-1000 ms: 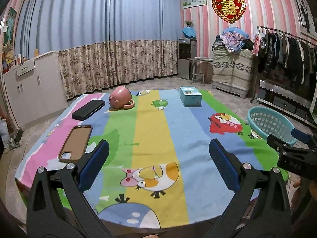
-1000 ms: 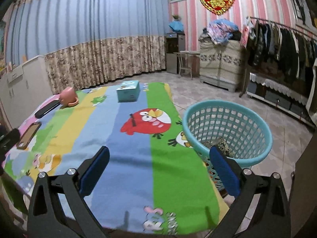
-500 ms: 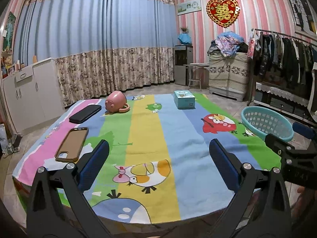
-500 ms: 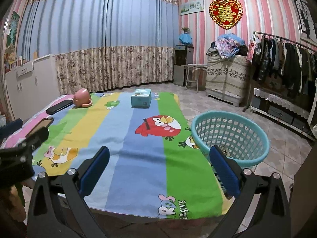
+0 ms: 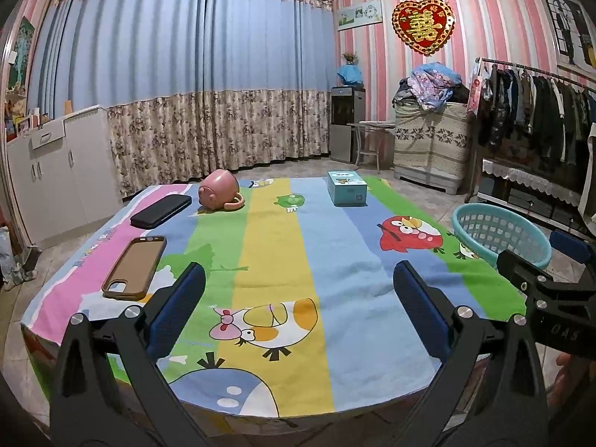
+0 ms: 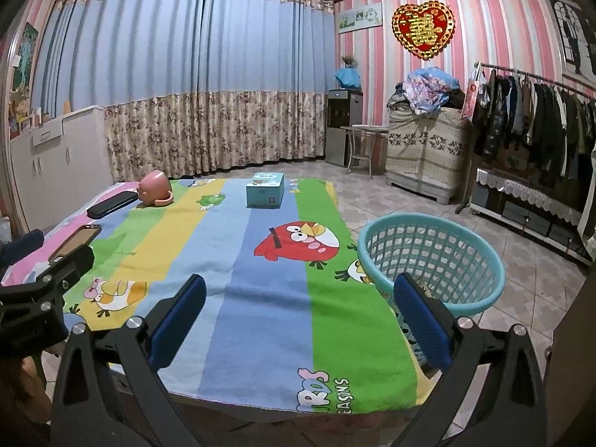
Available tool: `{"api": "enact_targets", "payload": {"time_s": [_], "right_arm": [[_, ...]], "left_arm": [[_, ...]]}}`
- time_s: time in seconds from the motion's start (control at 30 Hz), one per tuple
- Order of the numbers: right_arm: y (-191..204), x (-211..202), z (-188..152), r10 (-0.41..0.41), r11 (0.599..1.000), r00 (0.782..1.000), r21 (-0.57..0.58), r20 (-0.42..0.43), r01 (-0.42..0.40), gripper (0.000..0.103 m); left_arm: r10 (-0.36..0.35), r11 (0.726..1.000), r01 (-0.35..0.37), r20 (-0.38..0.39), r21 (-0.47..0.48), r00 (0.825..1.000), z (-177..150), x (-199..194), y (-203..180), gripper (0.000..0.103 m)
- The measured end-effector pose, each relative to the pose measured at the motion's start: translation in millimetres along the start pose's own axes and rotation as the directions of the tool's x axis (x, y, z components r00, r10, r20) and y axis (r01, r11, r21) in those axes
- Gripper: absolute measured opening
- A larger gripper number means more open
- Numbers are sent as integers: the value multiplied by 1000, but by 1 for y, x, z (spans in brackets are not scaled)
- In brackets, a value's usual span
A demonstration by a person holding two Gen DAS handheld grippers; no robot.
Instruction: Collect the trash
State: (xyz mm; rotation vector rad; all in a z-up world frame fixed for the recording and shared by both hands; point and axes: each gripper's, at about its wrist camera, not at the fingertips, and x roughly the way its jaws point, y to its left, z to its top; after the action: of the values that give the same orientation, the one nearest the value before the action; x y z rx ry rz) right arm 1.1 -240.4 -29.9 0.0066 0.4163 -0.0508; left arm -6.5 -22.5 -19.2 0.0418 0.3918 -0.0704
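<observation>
A teal plastic basket (image 6: 432,260) stands on the floor at the table's right side; it also shows in the left wrist view (image 5: 501,232). My left gripper (image 5: 298,309) is open and empty over the table's near edge. My right gripper (image 6: 298,316) is open and empty at the near right corner, just left of the basket. The table (image 5: 275,246) has a colourful cartoon cloth. I see no loose trash on it.
On the table lie a tipped pink mug (image 5: 219,190), a black phone (image 5: 160,210), a brown phone case (image 5: 136,262) and a teal box (image 5: 346,188). A white cabinet (image 5: 56,171) stands left; a clothes rack (image 5: 540,111) stands right.
Both grippers have pulled back and tilted up, so more of the room and less of the basket's inside shows. Both stay open and empty.
</observation>
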Motion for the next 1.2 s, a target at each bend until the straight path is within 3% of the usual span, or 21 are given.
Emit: {"api": "enact_targets", "payload": {"time_s": [1.2], "right_arm": [[4,-1,0,-11,1000,1000,-23,24,12,99]], "left_arm": [[11,1000,-11,2,-4,1000,0,2,3,98]]}}
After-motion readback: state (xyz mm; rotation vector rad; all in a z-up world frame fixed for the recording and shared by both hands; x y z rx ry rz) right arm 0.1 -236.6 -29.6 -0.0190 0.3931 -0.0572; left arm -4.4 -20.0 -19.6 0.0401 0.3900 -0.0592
